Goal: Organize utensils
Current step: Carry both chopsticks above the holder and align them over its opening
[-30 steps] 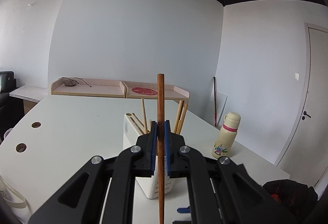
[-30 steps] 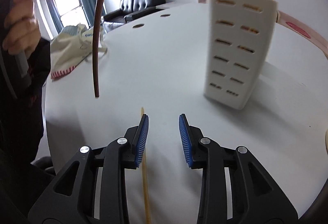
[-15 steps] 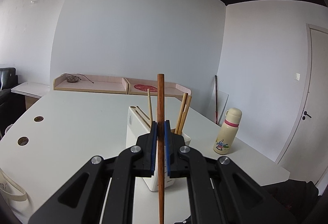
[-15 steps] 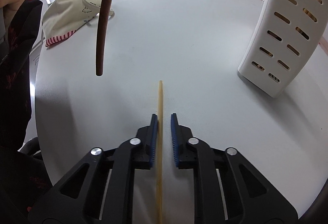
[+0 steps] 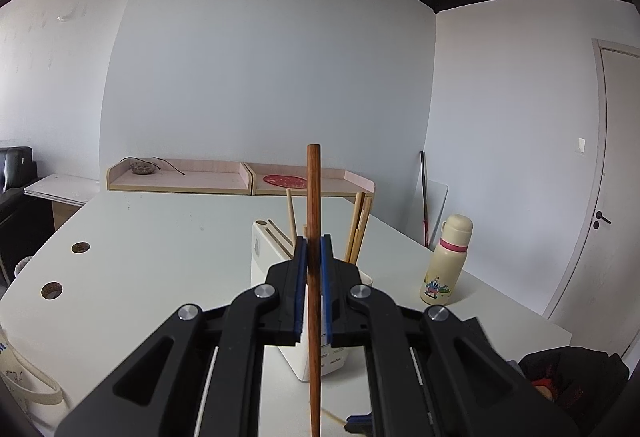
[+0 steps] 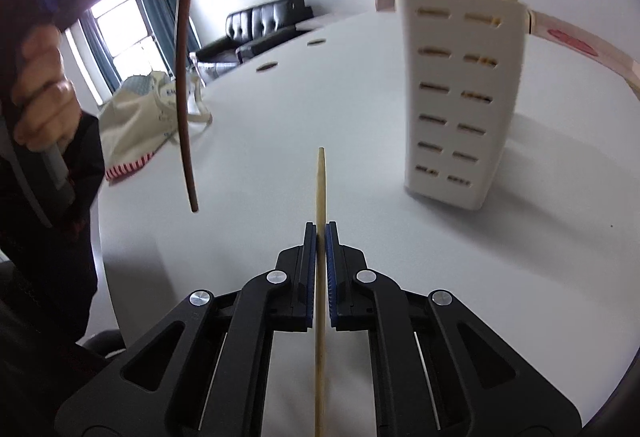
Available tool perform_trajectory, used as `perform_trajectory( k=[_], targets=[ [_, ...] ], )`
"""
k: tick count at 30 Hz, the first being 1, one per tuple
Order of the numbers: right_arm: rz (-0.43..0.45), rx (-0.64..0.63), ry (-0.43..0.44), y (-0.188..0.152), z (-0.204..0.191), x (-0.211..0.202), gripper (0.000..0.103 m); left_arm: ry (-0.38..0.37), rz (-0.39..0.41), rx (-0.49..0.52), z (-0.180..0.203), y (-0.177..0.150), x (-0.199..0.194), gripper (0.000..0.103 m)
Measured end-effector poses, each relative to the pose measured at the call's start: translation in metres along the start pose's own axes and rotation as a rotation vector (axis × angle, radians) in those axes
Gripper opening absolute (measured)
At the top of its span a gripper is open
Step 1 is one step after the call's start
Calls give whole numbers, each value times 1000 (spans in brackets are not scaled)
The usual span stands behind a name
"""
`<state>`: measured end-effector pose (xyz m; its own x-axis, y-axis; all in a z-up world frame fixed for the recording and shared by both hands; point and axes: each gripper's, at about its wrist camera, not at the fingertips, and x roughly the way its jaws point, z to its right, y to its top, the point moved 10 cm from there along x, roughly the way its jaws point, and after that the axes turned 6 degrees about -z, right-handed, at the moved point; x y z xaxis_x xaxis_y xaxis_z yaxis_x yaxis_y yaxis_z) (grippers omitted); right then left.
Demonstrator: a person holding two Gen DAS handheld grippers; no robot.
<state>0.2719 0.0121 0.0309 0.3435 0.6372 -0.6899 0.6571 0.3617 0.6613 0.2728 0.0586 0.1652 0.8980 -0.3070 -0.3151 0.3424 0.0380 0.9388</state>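
My left gripper (image 5: pixel 313 251) is shut on a dark brown chopstick (image 5: pixel 313 197) and holds it upright in front of the white slotted utensil holder (image 5: pixel 264 277). The holder stands on the white table (image 5: pixel 160 237) with several light wooden chopsticks (image 5: pixel 358 229) in it. My right gripper (image 6: pixel 320 233) is shut on a light wooden chopstick (image 6: pixel 321 181), lifted off the table and pointing forward. In the right wrist view the holder (image 6: pixel 452 97) stands ahead to the right and the brown chopstick (image 6: pixel 183 77) hangs at the left.
A cream bottle (image 5: pixel 444 261) stands on the table right of the holder. A cloth bag (image 6: pixel 144 125) lies at the table's left side. The person's hand (image 6: pixel 40 93) holds the left gripper. Two round holes (image 5: pixel 66 269) mark the table's left edge.
My right gripper closed on the light chopstick that lay on the table and lifted it. My left gripper kept its hold on the brown chopstick and drew back slightly from the holder.
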Motion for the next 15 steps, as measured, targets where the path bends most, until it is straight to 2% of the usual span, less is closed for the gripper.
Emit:
perform_trajectory(
  k=[3, 6, 11, 15],
  targets=[
    [153, 24, 46, 18, 3, -29, 5, -16, 29, -5, 2, 5, -2, 7],
    [247, 43, 59, 29, 6, -43, 4, -23, 51, -3, 6, 11, -1, 7],
    [363, 54, 89, 44, 11, -60, 4, -23, 64, -10, 9, 13, 2, 7],
    [412, 89, 105, 62, 17, -68, 4, -19, 67, -16, 8, 15, 5, 7]
  ],
)
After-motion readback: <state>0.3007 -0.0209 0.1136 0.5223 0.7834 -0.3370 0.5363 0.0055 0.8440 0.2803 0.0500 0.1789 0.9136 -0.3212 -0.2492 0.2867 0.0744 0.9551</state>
